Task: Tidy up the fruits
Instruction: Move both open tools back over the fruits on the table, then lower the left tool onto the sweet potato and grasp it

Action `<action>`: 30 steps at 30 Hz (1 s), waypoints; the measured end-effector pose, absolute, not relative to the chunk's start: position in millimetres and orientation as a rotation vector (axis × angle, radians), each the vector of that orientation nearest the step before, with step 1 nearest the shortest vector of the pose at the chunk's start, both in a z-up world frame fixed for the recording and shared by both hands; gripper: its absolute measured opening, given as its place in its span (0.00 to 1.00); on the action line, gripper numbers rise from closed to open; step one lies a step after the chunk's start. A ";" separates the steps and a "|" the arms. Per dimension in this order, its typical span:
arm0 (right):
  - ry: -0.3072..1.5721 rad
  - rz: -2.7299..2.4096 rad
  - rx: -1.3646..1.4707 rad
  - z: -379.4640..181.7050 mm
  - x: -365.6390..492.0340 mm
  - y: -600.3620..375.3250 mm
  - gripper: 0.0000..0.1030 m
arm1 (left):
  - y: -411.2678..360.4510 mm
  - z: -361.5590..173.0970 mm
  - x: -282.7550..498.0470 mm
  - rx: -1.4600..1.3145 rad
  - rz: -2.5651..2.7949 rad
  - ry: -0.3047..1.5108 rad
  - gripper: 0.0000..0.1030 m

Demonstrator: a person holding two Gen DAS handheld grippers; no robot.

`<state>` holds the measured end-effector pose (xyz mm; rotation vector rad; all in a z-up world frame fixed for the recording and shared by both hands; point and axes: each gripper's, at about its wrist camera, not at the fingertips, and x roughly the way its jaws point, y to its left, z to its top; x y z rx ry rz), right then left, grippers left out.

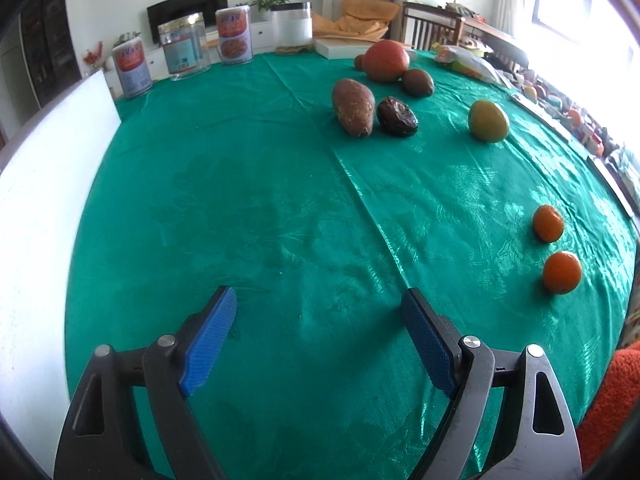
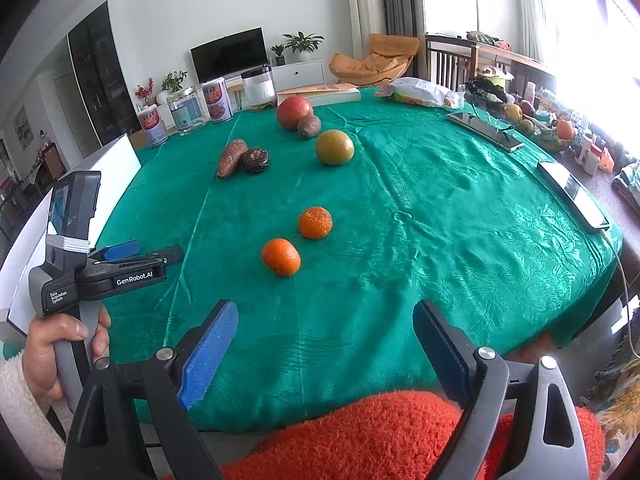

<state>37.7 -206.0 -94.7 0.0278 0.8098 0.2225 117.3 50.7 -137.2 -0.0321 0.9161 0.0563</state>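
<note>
On the green tablecloth (image 2: 440,220) lie two small oranges, a near one (image 2: 281,257) (image 1: 561,272) and a farther one (image 2: 315,222) (image 1: 548,223), a yellow-green fruit (image 2: 334,147) (image 1: 488,121), a sweet potato (image 2: 231,157) (image 1: 353,106), a dark wrinkled fruit (image 2: 255,159) (image 1: 397,116), a large red fruit (image 2: 294,112) (image 1: 385,60) and a brown round fruit (image 2: 309,125) (image 1: 417,82). My left gripper (image 1: 318,300) is open and empty over bare cloth; it also shows at the left of the right wrist view (image 2: 132,252). My right gripper (image 2: 324,314) is open and empty near the table's front edge.
Several jars and tins (image 1: 184,46) stand along the far edge, with a white box (image 1: 344,46) and a snack bag (image 2: 420,94). A white board (image 1: 44,184) stands at the left. Phones (image 2: 484,131) lie at the right edge. An orange fuzzy sleeve (image 2: 380,436) is below.
</note>
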 end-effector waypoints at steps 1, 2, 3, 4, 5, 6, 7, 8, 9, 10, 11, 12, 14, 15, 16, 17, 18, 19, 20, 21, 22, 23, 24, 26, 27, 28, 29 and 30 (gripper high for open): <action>0.797 0.217 0.026 -90.8 39.5 -206.5 0.87 | 50.1 -137.3 117.5 -0.029 0.056 0.917 0.86; 0.773 0.207 0.015 -85.6 40.4 -206.4 0.87 | 50.9 -137.8 119.4 -0.030 0.056 0.919 0.87; 0.747 0.191 -0.009 -80.4 41.1 -205.7 0.87 | 51.4 -138.0 119.8 -0.032 0.057 0.919 0.87; 0.728 0.173 -0.037 -76.1 42.0 -204.4 0.88 | 51.6 -138.0 119.8 -0.032 0.058 0.920 0.88; 0.714 0.158 -0.057 -73.8 42.9 -203.4 0.89 | 52.1 -138.1 120.7 -0.032 0.058 0.921 0.88; 0.706 0.151 -0.063 -73.0 43.9 -203.2 0.93 | 52.1 -138.1 120.7 -0.032 0.059 0.921 0.88; 0.708 0.155 -0.054 -74.4 44.6 -203.7 0.93 | 52.1 -138.2 120.9 -0.032 0.060 0.922 0.88; 0.721 0.166 -0.036 -77.7 45.4 -204.3 0.94 | 52.1 -138.2 120.8 -0.032 0.060 0.922 0.88; 0.737 0.176 -0.025 -82.6 45.5 -204.0 0.93 | 52.1 -138.2 120.7 -0.032 0.060 0.922 0.88; 0.750 0.177 -0.028 -86.5 45.2 -202.9 0.93 | 52.1 -138.2 120.6 -0.032 0.060 0.922 0.88; 0.751 0.172 -0.038 -88.0 44.3 -201.9 0.93 | 52.1 -138.2 120.6 -0.032 0.060 0.922 0.89; 0.739 0.171 -0.043 -86.7 42.7 -201.7 0.93 | 52.1 -138.2 120.6 -0.031 0.060 0.922 0.89; 0.710 0.170 -0.043 -84.6 39.2 -202.4 0.94 | 52.6 -138.4 120.7 -0.031 0.061 0.922 0.89; 0.706 0.170 -0.043 -85.1 38.3 -202.9 0.94 | 53.0 -138.7 120.9 -0.031 0.061 0.923 0.89; 0.705 0.175 -0.041 -85.6 38.1 -203.6 0.94 | 53.3 -138.7 120.8 -0.031 0.061 0.923 0.89; 0.704 0.181 -0.033 -85.9 38.2 -204.8 0.94 | 53.0 -138.7 120.9 -0.031 0.061 0.922 0.89; 0.703 0.186 -0.023 -86.0 38.2 -206.6 0.94 | 53.0 -138.7 120.8 -0.031 0.061 0.922 0.89; 0.704 0.190 -0.013 -86.2 38.6 -208.4 0.94 | 53.3 -138.7 120.8 -0.031 0.061 0.922 0.89; 0.706 0.195 -0.004 -86.8 39.2 -210.5 0.94 | 53.2 -138.7 120.8 -0.031 0.061 0.922 0.89; 0.710 0.198 0.004 -87.2 39.7 -211.8 0.94 | 53.0 -138.7 120.8 -0.031 0.061 0.922 0.89; 0.712 0.201 0.009 -87.5 40.4 -212.6 0.94 | 52.9 -138.7 120.8 -0.031 0.061 0.922 0.89; 0.713 0.204 0.015 -87.8 40.8 -213.6 0.94 | 53.3 -138.7 120.8 -0.031 0.061 0.922 0.89; 0.713 0.207 0.019 -87.9 40.9 -214.4 0.94 | 52.9 -138.7 120.9 -0.032 0.060 0.922 0.90; 0.713 0.213 0.024 -88.0 40.9 -215.0 0.94 | 53.6 -138.8 124.2 -0.031 0.054 0.924 0.90; 0.712 0.215 0.025 -88.0 40.5 -215.1 0.94 | 53.9 -138.4 129.1 -0.030 0.042 0.935 0.89; 0.710 0.218 0.025 -87.9 40.3 -214.7 0.94 | 55.1 -136.9 136.2 -0.038 0.029 0.956 0.89; 0.710 0.220 0.023 -88.0 40.0 -214.5 0.94 | 57.0 -134.7 145.2 -0.061 0.017 0.982 0.89; 0.710 0.223 0.022 -88.0 40.0 -214.2 0.94 | 60.2 -130.6 155.4 -0.105 0.006 1.002 0.89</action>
